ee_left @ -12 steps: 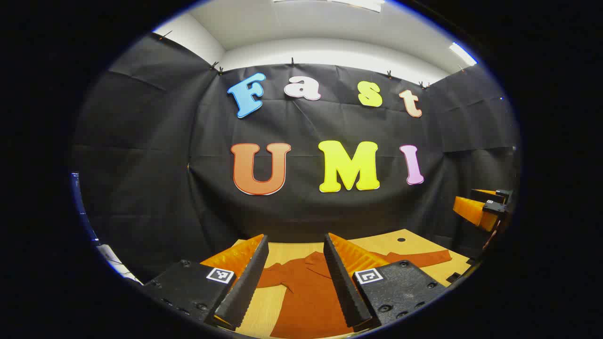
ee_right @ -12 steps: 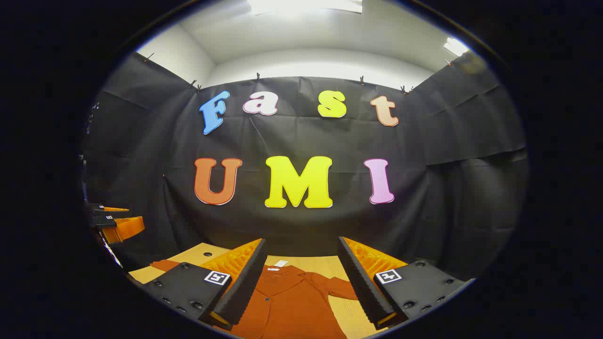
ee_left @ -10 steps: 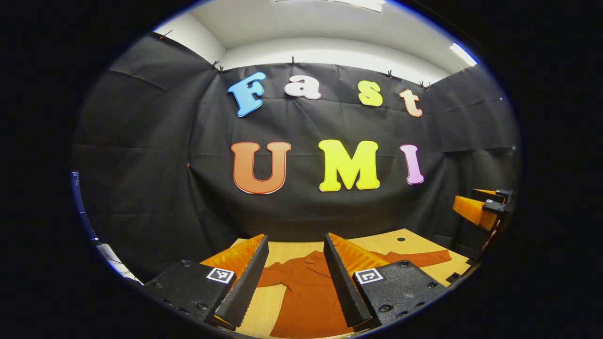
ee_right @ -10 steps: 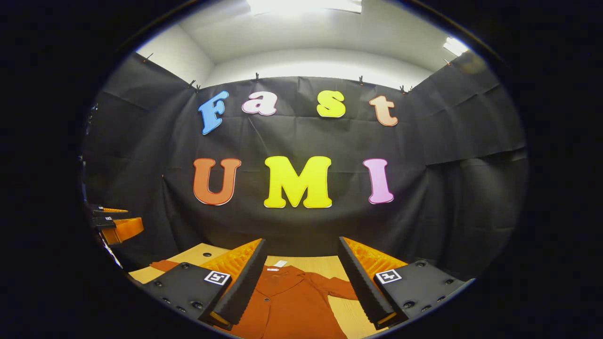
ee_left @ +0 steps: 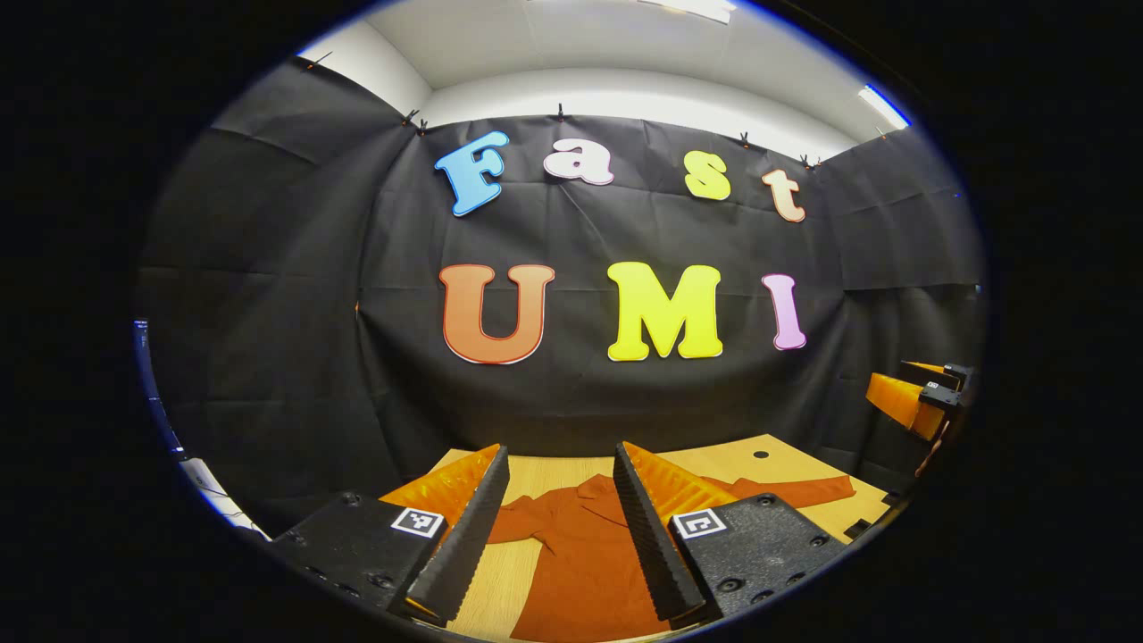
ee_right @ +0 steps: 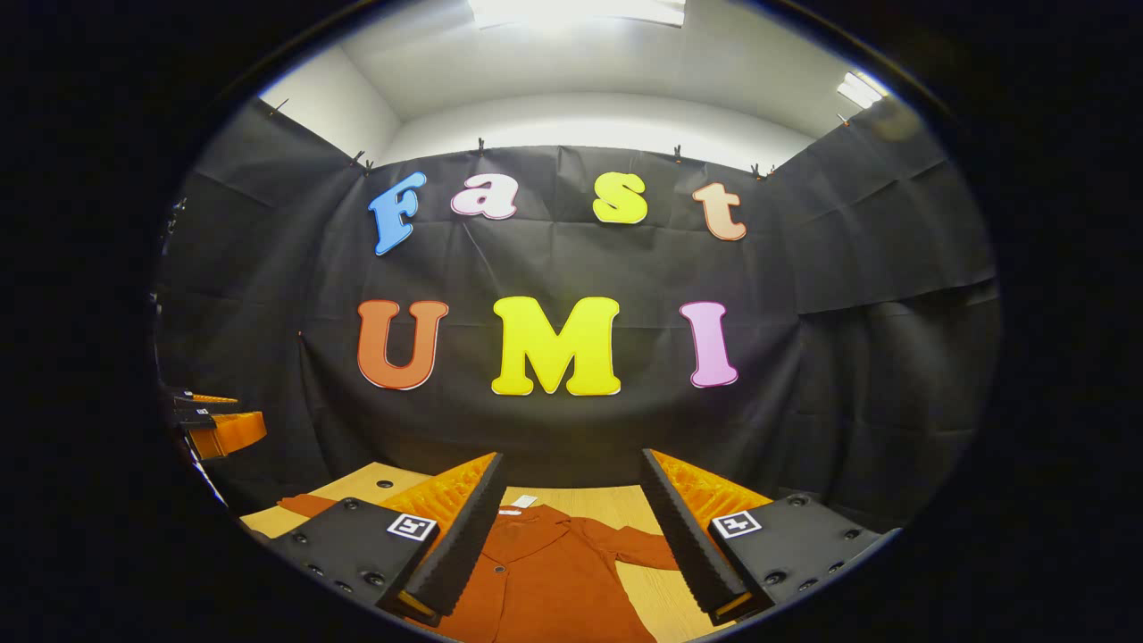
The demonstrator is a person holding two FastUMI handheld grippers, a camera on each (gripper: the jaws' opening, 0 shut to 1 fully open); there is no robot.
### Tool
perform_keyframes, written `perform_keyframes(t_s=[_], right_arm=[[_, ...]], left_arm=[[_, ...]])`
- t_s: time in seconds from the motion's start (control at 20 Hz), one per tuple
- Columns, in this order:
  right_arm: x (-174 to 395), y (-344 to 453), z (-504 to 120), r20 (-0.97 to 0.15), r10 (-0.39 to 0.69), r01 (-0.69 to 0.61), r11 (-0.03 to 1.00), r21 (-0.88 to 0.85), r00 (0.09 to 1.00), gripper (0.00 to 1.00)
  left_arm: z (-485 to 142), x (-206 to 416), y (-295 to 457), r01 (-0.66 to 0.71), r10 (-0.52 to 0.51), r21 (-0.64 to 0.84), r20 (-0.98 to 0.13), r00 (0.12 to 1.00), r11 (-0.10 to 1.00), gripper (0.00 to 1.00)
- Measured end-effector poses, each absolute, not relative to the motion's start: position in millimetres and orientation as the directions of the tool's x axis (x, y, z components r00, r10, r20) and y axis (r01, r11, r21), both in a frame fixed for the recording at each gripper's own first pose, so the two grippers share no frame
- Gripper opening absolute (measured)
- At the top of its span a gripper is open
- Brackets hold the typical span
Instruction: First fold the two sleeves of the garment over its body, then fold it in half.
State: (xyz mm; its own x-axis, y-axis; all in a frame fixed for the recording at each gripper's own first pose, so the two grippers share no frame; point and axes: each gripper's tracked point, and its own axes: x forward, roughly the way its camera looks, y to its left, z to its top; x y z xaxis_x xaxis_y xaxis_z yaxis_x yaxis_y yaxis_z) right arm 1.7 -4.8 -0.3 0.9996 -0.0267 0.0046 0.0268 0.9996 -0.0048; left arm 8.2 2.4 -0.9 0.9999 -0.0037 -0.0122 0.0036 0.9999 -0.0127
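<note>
A rust-orange buttoned shirt (ee_left: 580, 554) lies flat on the wooden table (ee_left: 723, 464), collar toward the back wall. One sleeve (ee_left: 795, 489) stretches out to the right. My left gripper (ee_left: 558, 455) hovers open above the shirt's collar end with nothing between its fingers. In the right gripper view the shirt (ee_right: 545, 572) sits below my right gripper (ee_right: 571, 460), which is also open and holds nothing. One sleeve (ee_right: 638, 549) spreads right, the other sleeve (ee_right: 299, 505) reaches left. Each gripper shows at the edge of the other's view: right gripper (ee_left: 911, 397), left gripper (ee_right: 214, 424).
The black cloth wall closes the booth just behind the table's far edge. A small round hole (ee_left: 760, 455) marks the tabletop near the back. A white tag (ee_right: 525, 501) lies at the shirt's collar.
Both grippers drifted only slightly; the right gripper view has turned a little to the right. The shirt lies as before and both grippers stay open.
</note>
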Motion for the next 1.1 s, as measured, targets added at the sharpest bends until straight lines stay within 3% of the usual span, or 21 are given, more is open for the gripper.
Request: perform_keyframes(t_s=[1.1], right_arm=[[-2,3,9,0.028,0.000,0.001,1.000,-0.013,1.000,0.95]], left_arm=[[10,5,-1,0.005,-0.005,-0.001,0.013,1.000,1.000,0.78]])
